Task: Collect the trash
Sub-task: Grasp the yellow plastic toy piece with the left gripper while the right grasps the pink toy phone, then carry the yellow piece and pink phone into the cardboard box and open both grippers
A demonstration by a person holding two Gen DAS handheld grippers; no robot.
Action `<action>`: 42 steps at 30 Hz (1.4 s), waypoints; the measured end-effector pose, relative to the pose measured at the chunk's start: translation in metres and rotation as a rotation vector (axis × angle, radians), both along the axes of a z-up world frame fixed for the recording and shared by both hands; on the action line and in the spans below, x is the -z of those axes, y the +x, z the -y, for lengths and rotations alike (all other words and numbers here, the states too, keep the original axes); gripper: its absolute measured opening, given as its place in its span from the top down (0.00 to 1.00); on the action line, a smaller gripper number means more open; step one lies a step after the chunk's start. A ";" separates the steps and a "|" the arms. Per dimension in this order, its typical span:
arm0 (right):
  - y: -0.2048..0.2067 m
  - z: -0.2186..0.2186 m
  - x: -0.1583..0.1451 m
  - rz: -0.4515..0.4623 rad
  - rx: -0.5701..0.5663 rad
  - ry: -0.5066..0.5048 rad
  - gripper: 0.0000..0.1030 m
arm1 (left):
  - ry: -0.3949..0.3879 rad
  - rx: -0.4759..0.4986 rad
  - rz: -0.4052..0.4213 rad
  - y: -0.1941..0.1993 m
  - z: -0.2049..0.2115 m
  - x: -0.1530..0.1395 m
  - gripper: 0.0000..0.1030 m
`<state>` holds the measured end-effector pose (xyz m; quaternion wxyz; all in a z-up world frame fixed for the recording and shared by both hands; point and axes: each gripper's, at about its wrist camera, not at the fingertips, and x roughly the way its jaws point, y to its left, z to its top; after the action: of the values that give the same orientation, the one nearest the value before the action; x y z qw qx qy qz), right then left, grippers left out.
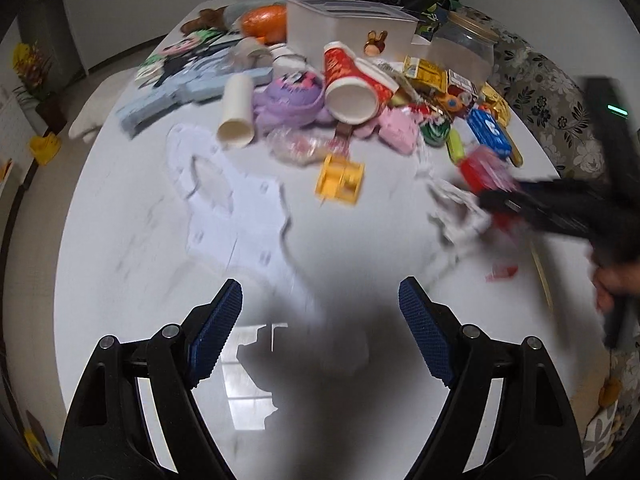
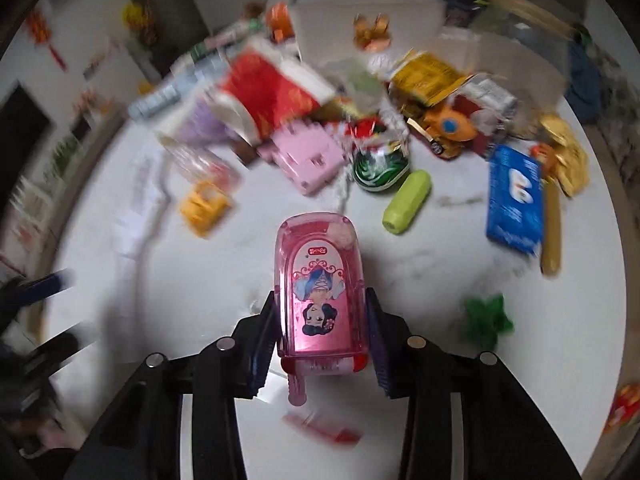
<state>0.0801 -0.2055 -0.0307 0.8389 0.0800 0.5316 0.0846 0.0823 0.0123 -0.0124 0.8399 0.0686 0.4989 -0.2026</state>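
Note:
My right gripper (image 2: 322, 312) is shut on a pink plastic toy case (image 2: 320, 284) with a cartoon girl on it, held above the white table (image 2: 420, 248). In the left wrist view the right gripper (image 1: 500, 196) shows blurred at the right with the pink and red case (image 1: 486, 170) in it. My left gripper (image 1: 320, 300) is open and empty above the near part of the table (image 1: 140, 240). A pile of trash and toys lies at the far side: a red paper cup (image 1: 352, 88), a white tube (image 1: 237, 110), a yellow block (image 1: 340, 178).
A white bin (image 1: 348, 24) stands at the back behind the pile, with a glass jar (image 1: 466, 46) to its right. A blue box (image 2: 514, 196), a green capsule (image 2: 408, 202) and a green star (image 2: 488, 320) lie on the right. White paper cut-outs (image 1: 236, 208) lie mid-table.

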 end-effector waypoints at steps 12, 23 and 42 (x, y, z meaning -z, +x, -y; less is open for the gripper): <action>-0.125 0.028 -0.044 0.030 0.180 0.188 0.60 | 0.085 -0.014 0.009 0.094 0.075 0.054 0.58; -0.172 0.020 -0.053 0.071 0.081 0.274 0.60 | 0.023 0.065 0.088 -0.039 0.045 -0.039 0.59; -0.323 -0.011 0.027 -0.220 -0.248 0.233 0.60 | 0.156 -0.079 -0.232 -0.278 0.013 0.052 0.59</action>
<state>-0.2431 -0.1944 -0.0581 0.7439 0.1191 0.6126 0.2391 -0.1957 -0.0007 -0.0642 0.7761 0.0901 0.6090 -0.1365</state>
